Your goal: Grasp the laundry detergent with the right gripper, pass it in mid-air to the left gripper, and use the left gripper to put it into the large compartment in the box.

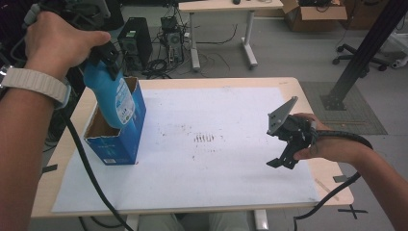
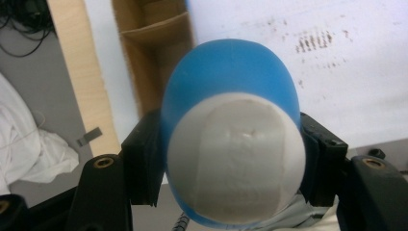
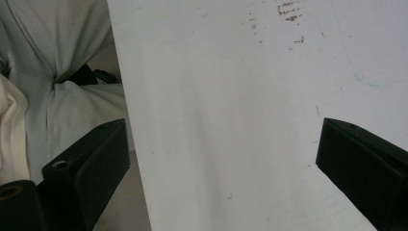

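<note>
Blue bottle's (image 1: pixel 111 98) lower end hidden inside the open blue carton (image 1: pixel 122 139); label print too small to read; carton cut off at top edge in left gripper view.

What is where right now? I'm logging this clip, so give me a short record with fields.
held item: blue bottle, white cap end toward the left tool's camera
left tool: shut on the blue bottle, one jaw at each side
bottle position: lower end inside the open blue carton
right tool: open, nothing between its jaws, over the white sheet
surface: wooden table, sheet stained near its middle
</note>
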Demonstrator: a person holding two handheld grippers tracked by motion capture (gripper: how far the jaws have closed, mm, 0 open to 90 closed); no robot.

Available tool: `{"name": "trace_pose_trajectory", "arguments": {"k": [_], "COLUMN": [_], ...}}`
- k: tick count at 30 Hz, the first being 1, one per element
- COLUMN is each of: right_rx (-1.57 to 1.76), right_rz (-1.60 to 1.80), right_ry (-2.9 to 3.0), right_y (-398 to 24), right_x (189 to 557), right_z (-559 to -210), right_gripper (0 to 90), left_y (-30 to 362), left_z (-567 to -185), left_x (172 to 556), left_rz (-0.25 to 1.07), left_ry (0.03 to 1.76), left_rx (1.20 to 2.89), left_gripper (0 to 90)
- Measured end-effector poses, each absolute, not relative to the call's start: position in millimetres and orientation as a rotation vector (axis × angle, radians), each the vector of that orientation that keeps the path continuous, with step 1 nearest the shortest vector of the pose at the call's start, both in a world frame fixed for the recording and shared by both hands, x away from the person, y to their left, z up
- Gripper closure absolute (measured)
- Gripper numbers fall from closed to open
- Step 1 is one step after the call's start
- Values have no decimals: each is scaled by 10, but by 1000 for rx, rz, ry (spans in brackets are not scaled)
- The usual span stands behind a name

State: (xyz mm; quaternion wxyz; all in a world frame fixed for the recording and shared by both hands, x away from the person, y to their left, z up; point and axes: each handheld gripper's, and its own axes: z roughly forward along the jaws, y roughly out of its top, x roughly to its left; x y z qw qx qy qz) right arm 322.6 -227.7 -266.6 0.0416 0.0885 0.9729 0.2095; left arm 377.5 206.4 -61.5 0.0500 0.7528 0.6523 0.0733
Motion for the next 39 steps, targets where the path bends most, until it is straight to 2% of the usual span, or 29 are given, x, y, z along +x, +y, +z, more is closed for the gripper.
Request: {"name": "trace_pose_trajectory", "arguments": {"k": [14, 39], "right_rx": [305, 354], "right_rz": [666, 648], "right_ry": [2969, 2973], "right_y": [-2273, -2249], "right_x": [3284, 3346], "right_z": [-2697, -2784], "right_gripper": [45, 50], "left_y": [2421, 2682], "left_z": [-802, -1659], "left_x": [3958, 4173], "left_rz": [263, 277], "left_ry": [2085, 2090], "left_rx": [2189, 2194], "left_gripper": [379, 379]}}
